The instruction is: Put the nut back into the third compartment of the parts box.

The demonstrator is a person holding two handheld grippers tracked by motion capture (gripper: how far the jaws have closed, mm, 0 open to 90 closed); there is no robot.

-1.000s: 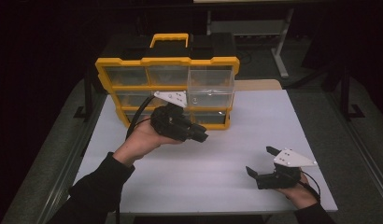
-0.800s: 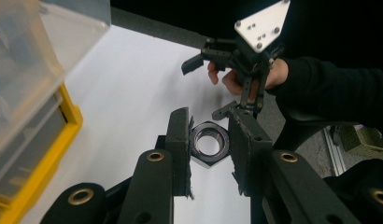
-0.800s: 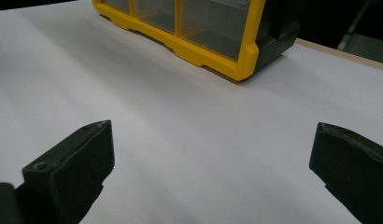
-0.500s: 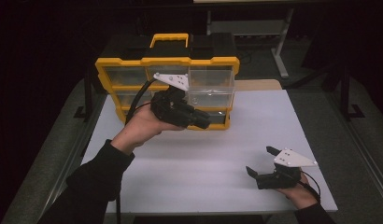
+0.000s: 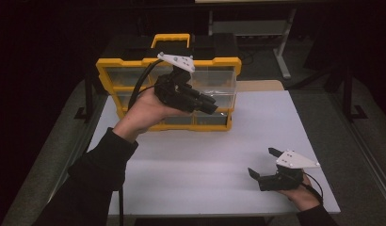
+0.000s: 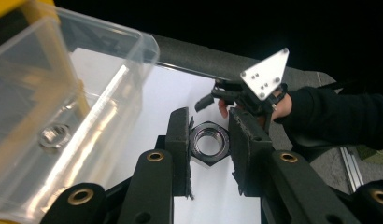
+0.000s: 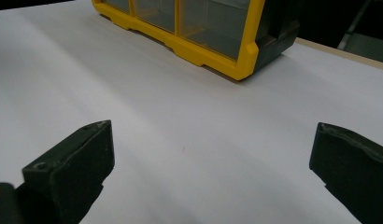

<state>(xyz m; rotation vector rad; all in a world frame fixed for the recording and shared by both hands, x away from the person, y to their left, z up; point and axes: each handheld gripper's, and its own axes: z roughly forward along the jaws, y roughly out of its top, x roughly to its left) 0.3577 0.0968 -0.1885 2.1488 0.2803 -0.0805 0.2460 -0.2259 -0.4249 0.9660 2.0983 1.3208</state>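
Note:
A large steel hex nut sits clamped between the two black pads of my left gripper, which is shut on it. That gripper is held up in the air in front of the yellow drawer cabinet, beside a clear plastic drawer pulled out of it. Another nut lies inside that drawer. My right gripper rests low on the white table at the front right, its jaws wide apart with nothing between them.
The yellow cabinet with clear drawers stands at the back of the table, a carry handle on top. A wooden board shows behind its right side. Dark floor and metal stands surround the table.
My left gripper has risen with the nut, from level with the lower drawers up to the top row. The right gripper has stayed where it was.

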